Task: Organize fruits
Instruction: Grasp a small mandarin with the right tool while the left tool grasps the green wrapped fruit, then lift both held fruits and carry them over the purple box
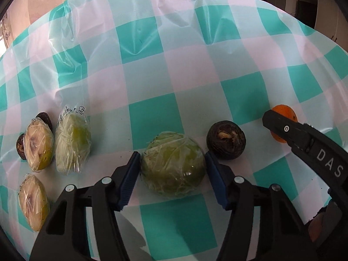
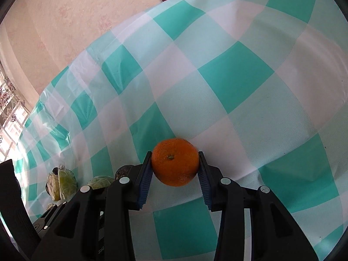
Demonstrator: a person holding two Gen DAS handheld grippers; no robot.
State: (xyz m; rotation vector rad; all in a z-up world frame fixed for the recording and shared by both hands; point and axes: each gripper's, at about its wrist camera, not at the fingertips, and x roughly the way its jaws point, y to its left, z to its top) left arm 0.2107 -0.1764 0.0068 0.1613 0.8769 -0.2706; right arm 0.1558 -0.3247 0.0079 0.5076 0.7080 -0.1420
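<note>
My left gripper (image 1: 171, 165) straddles a plastic-wrapped green fruit (image 1: 173, 165) on the checked tablecloth; both blue pads touch its sides. A dark round fruit (image 1: 226, 140) lies just right of it. My right gripper (image 2: 175, 167) is shut on an orange (image 2: 175, 162); it also shows in the left wrist view (image 1: 283, 113), behind the right gripper's black finger (image 1: 282, 128). Three wrapped pale-green fruits (image 1: 72, 141) (image 1: 38, 144) (image 1: 32, 201) lie at the left with small dark fruits (image 1: 44, 117) behind them.
The teal, white and pink checked tablecloth (image 1: 174, 54) covers the table, wrinkled toward the far edge. A pink wall (image 2: 76, 21) stands behind. In the right wrist view the wrapped fruits (image 2: 63, 182) sit low at the left.
</note>
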